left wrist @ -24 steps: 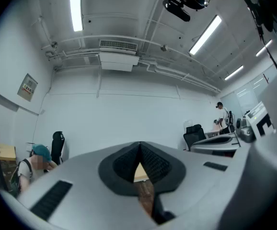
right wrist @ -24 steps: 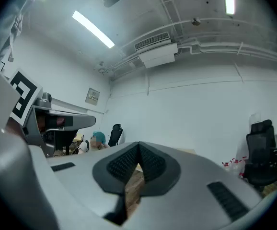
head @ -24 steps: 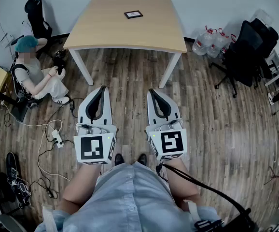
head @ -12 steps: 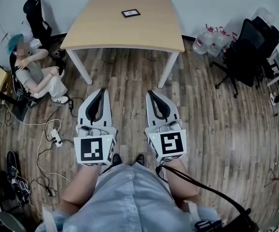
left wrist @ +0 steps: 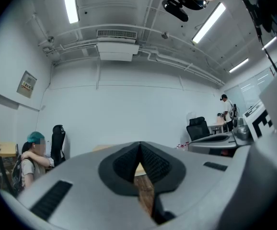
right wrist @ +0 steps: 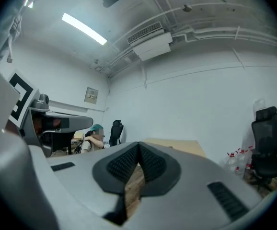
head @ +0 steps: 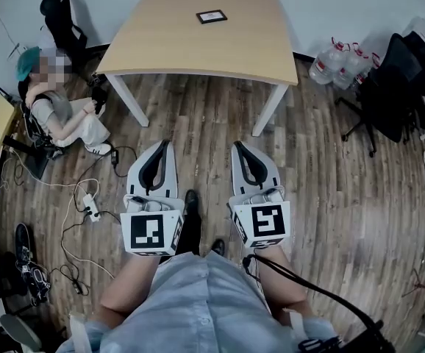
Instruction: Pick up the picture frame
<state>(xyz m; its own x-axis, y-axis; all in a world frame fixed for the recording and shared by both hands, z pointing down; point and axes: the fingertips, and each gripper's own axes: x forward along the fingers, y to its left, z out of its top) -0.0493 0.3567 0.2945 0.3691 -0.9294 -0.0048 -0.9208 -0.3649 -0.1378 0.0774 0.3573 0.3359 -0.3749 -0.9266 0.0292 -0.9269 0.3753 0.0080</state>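
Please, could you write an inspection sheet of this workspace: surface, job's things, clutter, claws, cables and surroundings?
Surface: light wooden table, far ahead of the person, bare apart from one item.
Job's things: picture frame, lying flat near the table's far edge, untouched.
Clutter: nothing seen on the table.
Claws: left claw and right claw both shut, empty, level above the floor, well short of the table.
Cables: power strip with loose cables on the floor at left; black cable trailing from the right claw.
Surroundings: seated person left of the table; water bottles and office chair at right.
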